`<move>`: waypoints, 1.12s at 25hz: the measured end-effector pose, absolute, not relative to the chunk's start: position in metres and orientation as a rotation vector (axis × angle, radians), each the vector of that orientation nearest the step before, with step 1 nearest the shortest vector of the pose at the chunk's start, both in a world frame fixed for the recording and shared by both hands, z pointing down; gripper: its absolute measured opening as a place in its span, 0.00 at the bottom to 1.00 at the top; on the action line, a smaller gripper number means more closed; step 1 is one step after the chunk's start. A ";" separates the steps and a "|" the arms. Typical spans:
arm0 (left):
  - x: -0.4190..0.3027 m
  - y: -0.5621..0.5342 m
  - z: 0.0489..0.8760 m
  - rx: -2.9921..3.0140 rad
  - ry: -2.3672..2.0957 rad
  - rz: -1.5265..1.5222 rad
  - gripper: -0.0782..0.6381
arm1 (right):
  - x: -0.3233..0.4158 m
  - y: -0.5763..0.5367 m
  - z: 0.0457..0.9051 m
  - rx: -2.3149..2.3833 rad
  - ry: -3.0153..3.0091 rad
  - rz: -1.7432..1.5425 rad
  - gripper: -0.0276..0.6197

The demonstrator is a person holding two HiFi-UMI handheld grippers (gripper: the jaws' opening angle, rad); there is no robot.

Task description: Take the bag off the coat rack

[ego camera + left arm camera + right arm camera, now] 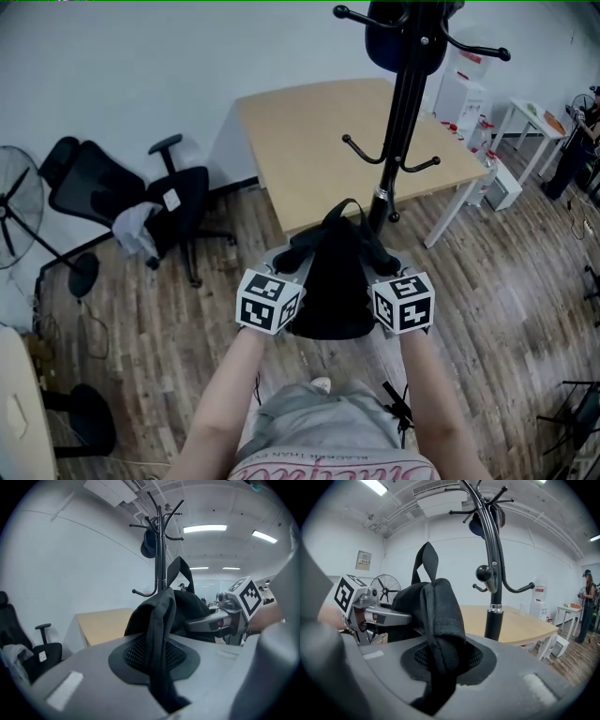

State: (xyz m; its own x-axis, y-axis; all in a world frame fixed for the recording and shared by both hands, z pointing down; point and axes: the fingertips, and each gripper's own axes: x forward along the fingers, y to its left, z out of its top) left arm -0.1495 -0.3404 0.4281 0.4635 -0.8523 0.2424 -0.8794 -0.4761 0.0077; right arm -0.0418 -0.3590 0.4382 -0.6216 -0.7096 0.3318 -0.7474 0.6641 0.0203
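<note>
The left gripper point(161, 670), lower centre, had its jaws pinched on the black cloth of the bag point(333, 281). The right gripper point(439, 667) was clamped on the bag's other side. The bag hung between both at mid-frame, before the coat rack point(403, 122), with its strap loop upright beside the pole. A table point(309, 141) stood behind.

The head view looked steeply down over the person's arms, with the coat rack point(405, 112) at 1 o'clock. Each gripper view sat close behind its jaws, tilted upward. All three shared the bag point(333, 281), rack and bench point(319, 141). The left gripper view caught the right hand-held gripper point(202, 623) at 3 o'clock, and the right gripper view caught the left hand-held gripper point(401, 617) at 9 o'clock.
</note>
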 end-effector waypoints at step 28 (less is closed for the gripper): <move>-0.218 -0.310 0.293 2.606 -2.083 0.156 0.19 | -0.117 -0.351 0.309 1.034 -2.829 -0.250 0.15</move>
State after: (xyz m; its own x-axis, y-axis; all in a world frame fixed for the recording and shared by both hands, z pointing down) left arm -0.2177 -0.3105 0.2929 0.2253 -0.9730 -0.0507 -0.9545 -0.2100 -0.2117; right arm -0.1172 -0.3511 0.3093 -0.7597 -0.6479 0.0551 -0.6282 0.7532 0.1951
